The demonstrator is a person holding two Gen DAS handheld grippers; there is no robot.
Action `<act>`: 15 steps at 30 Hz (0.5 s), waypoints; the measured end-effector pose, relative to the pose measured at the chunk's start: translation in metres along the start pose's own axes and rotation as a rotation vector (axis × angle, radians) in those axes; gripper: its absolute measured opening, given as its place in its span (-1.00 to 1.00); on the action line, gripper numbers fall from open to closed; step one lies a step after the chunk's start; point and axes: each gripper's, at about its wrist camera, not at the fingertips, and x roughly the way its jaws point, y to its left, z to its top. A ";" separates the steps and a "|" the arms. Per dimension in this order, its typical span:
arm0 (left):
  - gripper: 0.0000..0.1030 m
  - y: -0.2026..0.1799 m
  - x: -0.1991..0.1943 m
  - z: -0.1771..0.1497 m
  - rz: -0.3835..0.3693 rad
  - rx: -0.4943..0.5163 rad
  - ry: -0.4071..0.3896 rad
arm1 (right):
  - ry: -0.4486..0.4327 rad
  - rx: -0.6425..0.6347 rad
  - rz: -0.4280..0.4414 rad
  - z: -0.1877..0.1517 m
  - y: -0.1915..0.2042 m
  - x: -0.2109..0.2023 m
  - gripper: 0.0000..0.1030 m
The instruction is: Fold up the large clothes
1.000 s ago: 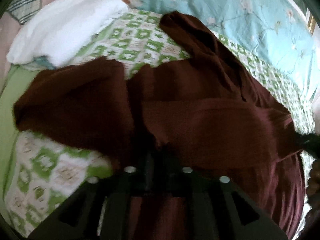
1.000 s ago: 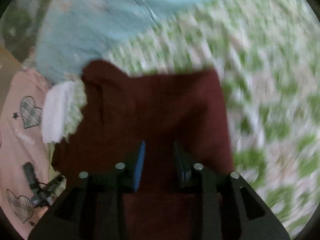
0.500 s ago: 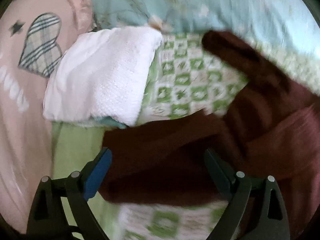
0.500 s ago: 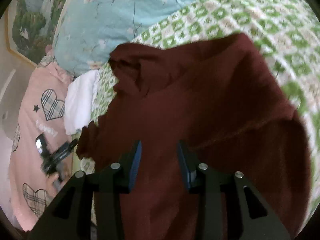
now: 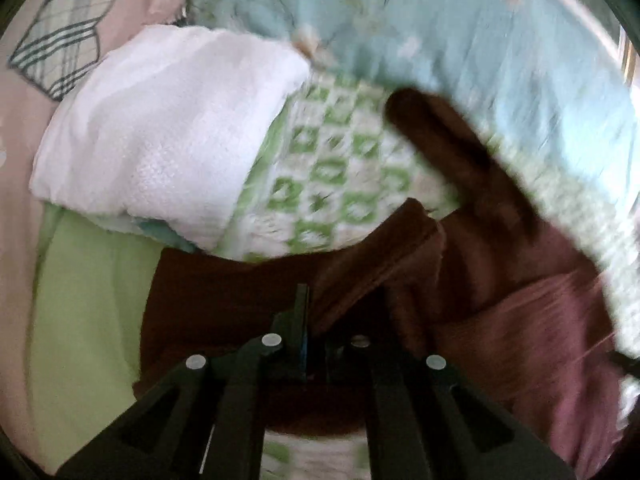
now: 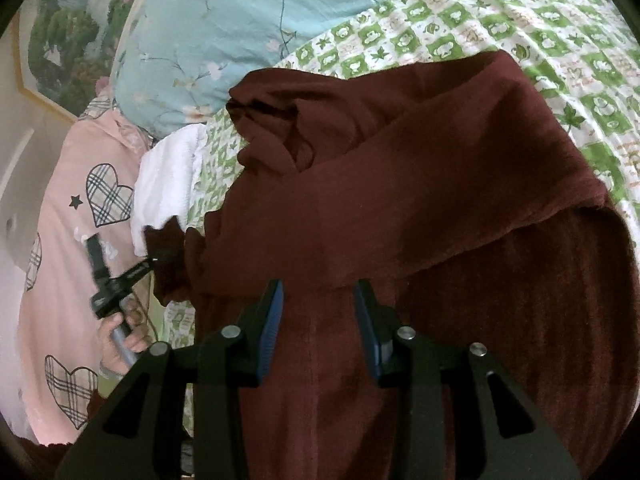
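A large dark maroon garment (image 6: 400,208) lies partly folded on the green-and-white checked bedsheet (image 6: 500,20). In the left wrist view my left gripper (image 5: 316,332) is shut on an edge of the garment (image 5: 360,280), with one sleeve (image 5: 452,152) stretching up and away. In the right wrist view my right gripper (image 6: 318,312) is open and empty just above the garment's lower part. The left gripper also shows there (image 6: 156,264), pinching the garment's far left edge.
A folded white towel (image 5: 160,140) lies at the upper left on the bed. A light blue floral quilt (image 6: 240,20) runs along the back. A pink heart-print cover (image 6: 80,208) lies on the left. A plain green sheet (image 5: 84,300) is under the left gripper.
My left gripper, wide open half a second ago, has shut on the garment's edge. The right gripper has stayed open and moved slightly closer over the garment.
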 end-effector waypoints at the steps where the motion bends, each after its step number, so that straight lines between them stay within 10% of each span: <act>1: -0.95 -0.007 -0.011 -0.002 -0.031 -0.020 -0.020 | -0.004 0.002 0.002 0.000 -0.001 -0.002 -0.26; 15: -0.94 -0.240 -0.011 -0.028 -0.351 0.054 -0.021 | -0.146 0.051 -0.046 0.006 -0.041 -0.072 -0.26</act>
